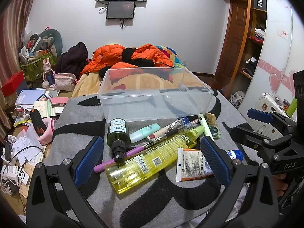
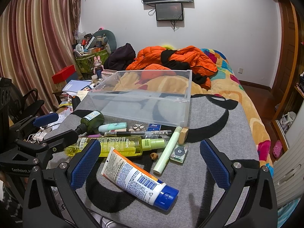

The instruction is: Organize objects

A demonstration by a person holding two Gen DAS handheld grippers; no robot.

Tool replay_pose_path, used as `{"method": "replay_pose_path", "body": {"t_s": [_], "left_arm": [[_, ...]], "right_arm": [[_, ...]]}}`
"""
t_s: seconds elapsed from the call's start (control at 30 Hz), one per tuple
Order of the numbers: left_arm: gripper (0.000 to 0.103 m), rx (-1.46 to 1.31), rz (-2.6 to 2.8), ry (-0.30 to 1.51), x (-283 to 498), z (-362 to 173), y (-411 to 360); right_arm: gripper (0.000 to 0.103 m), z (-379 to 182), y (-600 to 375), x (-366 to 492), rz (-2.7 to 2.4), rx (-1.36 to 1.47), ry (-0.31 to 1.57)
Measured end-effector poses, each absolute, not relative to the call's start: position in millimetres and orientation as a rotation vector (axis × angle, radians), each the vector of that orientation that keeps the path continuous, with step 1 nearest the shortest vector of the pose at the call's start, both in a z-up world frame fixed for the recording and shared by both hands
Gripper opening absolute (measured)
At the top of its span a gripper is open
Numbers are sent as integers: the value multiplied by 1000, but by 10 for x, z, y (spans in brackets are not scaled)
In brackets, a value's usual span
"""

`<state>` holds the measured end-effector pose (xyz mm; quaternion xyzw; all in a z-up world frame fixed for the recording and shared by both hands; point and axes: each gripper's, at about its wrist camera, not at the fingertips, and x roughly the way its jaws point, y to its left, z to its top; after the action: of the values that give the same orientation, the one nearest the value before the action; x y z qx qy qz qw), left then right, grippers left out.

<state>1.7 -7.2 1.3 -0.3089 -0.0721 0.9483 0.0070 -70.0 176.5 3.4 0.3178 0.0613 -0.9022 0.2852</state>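
Note:
A clear plastic bin (image 1: 201,87) (image 2: 187,98) stands empty on a grey and black blanket (image 1: 152,193) (image 2: 218,121). In front of it lies a pile: a yellow bottle (image 1: 150,157) (image 2: 117,146), a dark green spray bottle (image 1: 117,131) (image 2: 93,118), a white tube with blue cap (image 1: 191,164) (image 2: 138,180), pens (image 1: 171,132) (image 2: 136,133), a pale green tube (image 2: 167,150) and an eraser (image 1: 210,117) (image 2: 184,134). My left gripper (image 1: 152,157) is open above the yellow bottle. My right gripper (image 2: 150,161) is open above the white tube.
An orange jacket (image 1: 136,55) (image 2: 180,57) lies on the bed behind the bin. A cluttered side table with books and cables (image 1: 34,104) (image 2: 76,87) stands to the left. A wardrobe (image 1: 273,43) and suitcase (image 1: 266,102) stand to the right.

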Motion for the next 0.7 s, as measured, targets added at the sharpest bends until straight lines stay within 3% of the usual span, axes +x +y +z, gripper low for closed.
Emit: {"method": "replay_pose_path", "body": {"t_s": [0.7], "left_arm": [[103, -969, 2960, -219, -64, -14, -215]], "right_arm": [[103, -30, 1841, -833, -2428, 895, 146]]}}
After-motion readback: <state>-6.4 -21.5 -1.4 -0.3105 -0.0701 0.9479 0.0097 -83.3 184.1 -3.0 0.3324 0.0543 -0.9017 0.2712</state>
